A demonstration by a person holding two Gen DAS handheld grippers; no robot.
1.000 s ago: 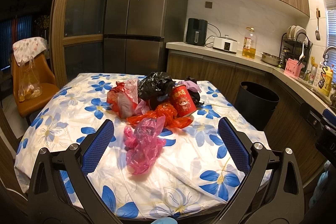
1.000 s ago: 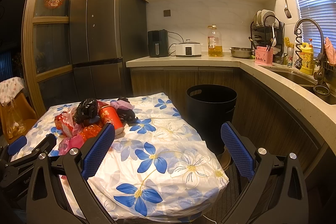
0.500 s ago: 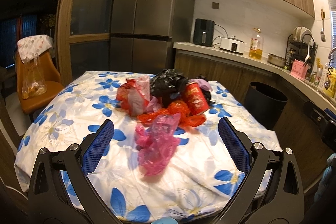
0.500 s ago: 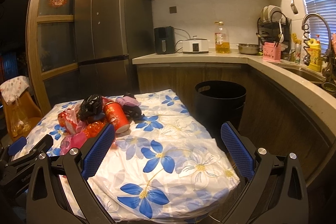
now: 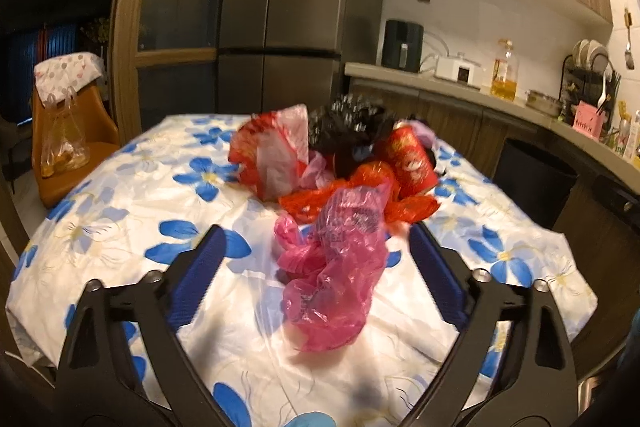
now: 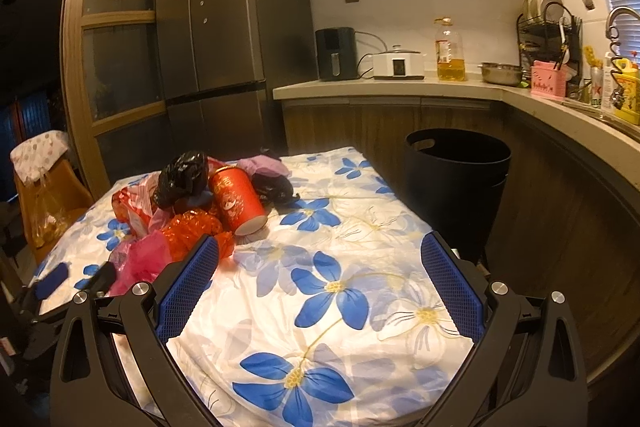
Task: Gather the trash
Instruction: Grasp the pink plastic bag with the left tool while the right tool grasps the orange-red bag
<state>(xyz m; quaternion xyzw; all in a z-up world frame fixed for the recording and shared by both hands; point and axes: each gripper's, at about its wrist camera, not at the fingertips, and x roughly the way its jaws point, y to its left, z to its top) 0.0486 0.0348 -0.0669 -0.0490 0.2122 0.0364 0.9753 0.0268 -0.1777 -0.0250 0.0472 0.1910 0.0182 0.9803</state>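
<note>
A heap of trash lies on the flower-print tablecloth [image 5: 120, 211]: a crumpled pink plastic bag [image 5: 336, 259] nearest me, an orange-red wrapper [image 5: 360, 195], a red paper cup [image 5: 410, 163] on its side, a black bag [image 5: 348, 127] and a red-and-white bag [image 5: 272, 155]. My left gripper [image 5: 314, 235] straddles the pink bag; its jaws are closing, and the pads stand clear of the bag on both sides. My right gripper [image 6: 320, 241] hangs open over bare cloth, to the right of the red cup [image 6: 238, 197] and the pink bag [image 6: 140, 259].
A black bin [image 6: 456, 163] stands on the floor beyond the table's right corner, against the wooden cabinets. A counter [image 6: 400, 87] with appliances and an oil bottle runs behind. At the left an orange chair [image 5: 72, 131] carries a hanging plastic bag.
Both grippers have come forward and lower toward the table, so the trash heap looks larger. The left jaws have narrowed a little around the pink bag.
</note>
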